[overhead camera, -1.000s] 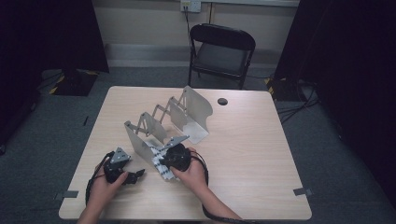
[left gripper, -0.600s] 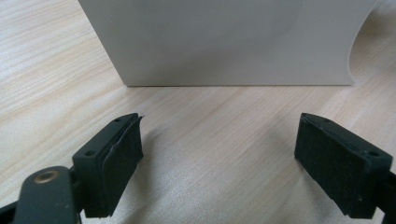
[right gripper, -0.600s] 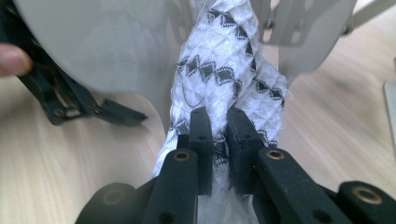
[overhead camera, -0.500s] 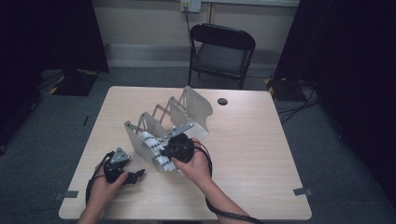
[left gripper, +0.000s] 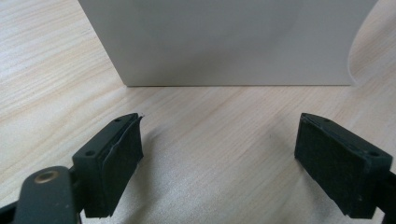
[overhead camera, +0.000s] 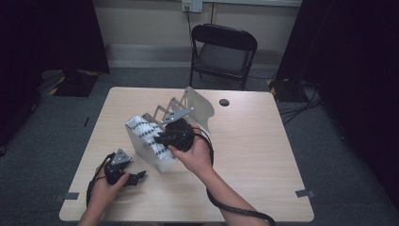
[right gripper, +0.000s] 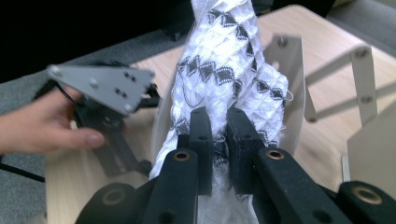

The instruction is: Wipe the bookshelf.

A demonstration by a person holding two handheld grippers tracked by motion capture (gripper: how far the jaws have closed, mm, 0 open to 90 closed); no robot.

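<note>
A white cloth with black diamond patterns [overhead camera: 147, 134] hangs over the front plate of a white accordion rack [overhead camera: 197, 107] on the wooden table [overhead camera: 254, 155]. My right gripper [overhead camera: 159, 139] is shut on the cloth, raised above the table beside the rack. In the right gripper view the cloth [right gripper: 224, 70] is bunched between the two pads of my right gripper [right gripper: 219, 135], with a rack plate [right gripper: 292, 65] behind it. My left gripper [overhead camera: 138, 178] rests low at the table's front left, open. In the left gripper view nothing lies between the jaws of my left gripper [left gripper: 224, 158], which face a white rack plate [left gripper: 224, 42].
A black folding chair [overhead camera: 223, 52] stands beyond the far edge of the table. A small dark disc [overhead camera: 224, 102] lies near the far edge. The right half of the tabletop is bare wood. Cables trail from both grippers toward the front edge.
My right gripper has risen with the cloth, lifting it from beside the rack's front plate up over it. The left gripper has stayed where it was.
</note>
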